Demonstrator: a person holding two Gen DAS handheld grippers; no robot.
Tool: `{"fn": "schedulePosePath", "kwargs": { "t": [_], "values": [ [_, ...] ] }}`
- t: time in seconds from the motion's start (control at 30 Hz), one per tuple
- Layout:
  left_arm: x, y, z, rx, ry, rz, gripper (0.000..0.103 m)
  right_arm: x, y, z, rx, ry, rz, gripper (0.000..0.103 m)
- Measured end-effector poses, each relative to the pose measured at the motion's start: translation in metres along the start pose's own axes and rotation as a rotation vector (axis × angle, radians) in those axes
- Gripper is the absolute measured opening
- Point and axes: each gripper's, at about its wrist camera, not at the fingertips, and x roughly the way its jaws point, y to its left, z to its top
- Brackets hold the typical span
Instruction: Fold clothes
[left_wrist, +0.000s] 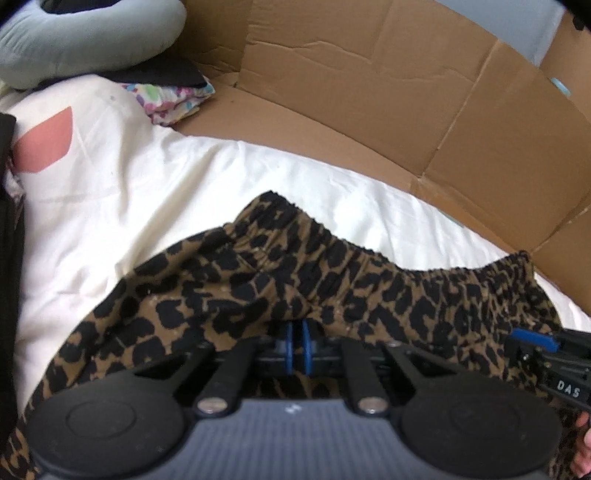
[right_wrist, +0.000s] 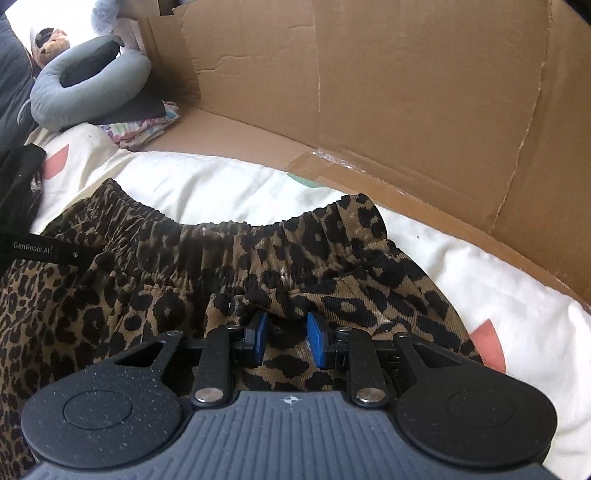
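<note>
A leopard-print garment (left_wrist: 295, 280) with an elastic waistband lies on a white bedsheet (left_wrist: 129, 206); it also shows in the right wrist view (right_wrist: 221, 266). My left gripper (left_wrist: 300, 345) is shut on a fold of the leopard fabric just below the waistband. My right gripper (right_wrist: 286, 338) has its blue pads a little apart with leopard fabric between them, near the waistband's right part. The right gripper's body shows at the right edge of the left wrist view (left_wrist: 546, 354). The left gripper's body shows at the left edge of the right wrist view (right_wrist: 40, 251).
A flattened cardboard box (left_wrist: 369, 103) stands as a wall behind the bed (right_wrist: 406, 92). A grey neck pillow (left_wrist: 85, 37) and a folded colourful cloth (left_wrist: 173, 98) lie at the far left. A black garment (left_wrist: 9, 221) lies at the left edge.
</note>
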Motion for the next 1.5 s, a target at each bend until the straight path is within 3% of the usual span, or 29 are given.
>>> {"fn": "schedulePosePath", "kwargs": {
  "t": [0.23, 0.43, 0.6, 0.83, 1.17, 1.5],
  "values": [
    [-0.017, -0.004, -0.003, 0.010, -0.017, 0.052, 0.004, -0.013, -0.002, 0.001, -0.017, 0.016, 0.001, 0.032],
    [-0.038, -0.013, -0.017, 0.045, -0.041, -0.033, 0.006, -0.050, -0.006, -0.004, 0.024, -0.040, 0.061, 0.032],
    [-0.033, -0.025, -0.033, 0.091, -0.029, -0.072, 0.008, -0.073, 0.009, -0.026, -0.039, -0.033, 0.126, 0.032],
    [-0.031, -0.032, -0.049, 0.126, -0.021, -0.101, 0.009, -0.058, 0.013, -0.058, -0.083, 0.087, 0.072, 0.033],
    [-0.055, -0.020, -0.078, 0.099, -0.009, -0.081, 0.021, -0.089, -0.017, -0.091, -0.025, 0.071, 0.006, 0.033],
    [-0.086, -0.011, -0.119, 0.056, 0.025, -0.097, 0.026, -0.120, -0.029, -0.122, 0.008, 0.073, -0.016, 0.033]
  ]
}}
